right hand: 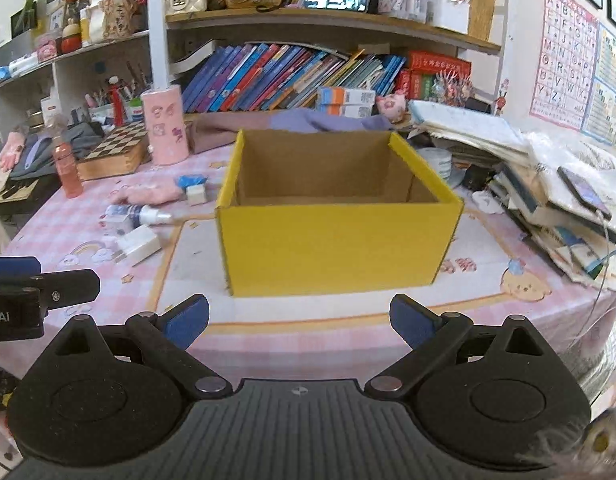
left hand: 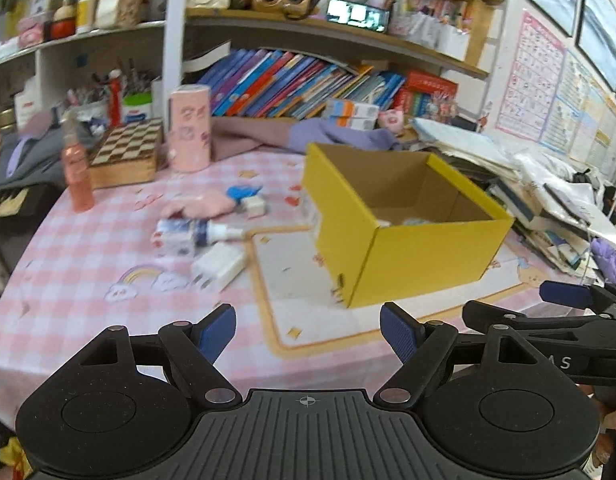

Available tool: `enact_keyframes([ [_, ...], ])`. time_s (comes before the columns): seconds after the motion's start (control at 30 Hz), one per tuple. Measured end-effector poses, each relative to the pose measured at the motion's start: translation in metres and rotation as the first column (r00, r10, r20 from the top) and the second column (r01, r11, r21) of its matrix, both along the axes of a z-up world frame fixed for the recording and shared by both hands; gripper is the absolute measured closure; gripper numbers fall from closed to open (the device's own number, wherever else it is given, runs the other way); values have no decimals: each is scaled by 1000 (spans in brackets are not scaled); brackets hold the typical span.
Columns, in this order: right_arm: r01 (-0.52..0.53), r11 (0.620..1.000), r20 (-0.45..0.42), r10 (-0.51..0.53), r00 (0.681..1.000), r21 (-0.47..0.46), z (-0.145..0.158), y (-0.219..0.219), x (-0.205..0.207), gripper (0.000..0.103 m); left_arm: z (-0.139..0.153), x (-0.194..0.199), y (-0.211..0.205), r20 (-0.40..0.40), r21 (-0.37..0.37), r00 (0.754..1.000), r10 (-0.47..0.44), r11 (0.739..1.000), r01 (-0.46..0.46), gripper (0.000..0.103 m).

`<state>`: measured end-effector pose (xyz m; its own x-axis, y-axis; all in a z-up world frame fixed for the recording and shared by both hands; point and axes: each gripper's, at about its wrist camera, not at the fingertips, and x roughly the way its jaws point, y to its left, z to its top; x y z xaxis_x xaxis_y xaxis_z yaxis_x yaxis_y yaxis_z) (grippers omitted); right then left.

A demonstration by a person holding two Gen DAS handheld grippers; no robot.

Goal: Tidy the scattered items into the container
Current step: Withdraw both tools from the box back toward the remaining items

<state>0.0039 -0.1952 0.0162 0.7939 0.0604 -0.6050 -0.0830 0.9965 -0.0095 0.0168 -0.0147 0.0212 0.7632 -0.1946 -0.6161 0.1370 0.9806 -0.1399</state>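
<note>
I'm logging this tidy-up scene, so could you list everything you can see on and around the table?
box: 1, yellow cardboard, open top, table centre
charger: 1, white, left of box
spray bottle: 1, white with blue label, lying behind charger
pink soft item: 1, lying left of box
blue clip: 1, near a small white cube
drink bottle: 1, orange-pink, upright, far left
chessboard box: 1, wooden, back left
pink canister: 1, upright, beside chessboard box
tablecloth: 1, pink checked
books: many, shelf behind
paper pile: 1, right of box
left gripper: open, empty
right gripper: open, empty
</note>
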Motion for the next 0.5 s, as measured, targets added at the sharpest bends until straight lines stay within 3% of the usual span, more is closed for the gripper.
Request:
enact_keyframes([
  [0.5,-100,995,-19,100,995,11,-4,53,-7,5,-5,-28,49,-21,13,995,95,995,-95,21],
])
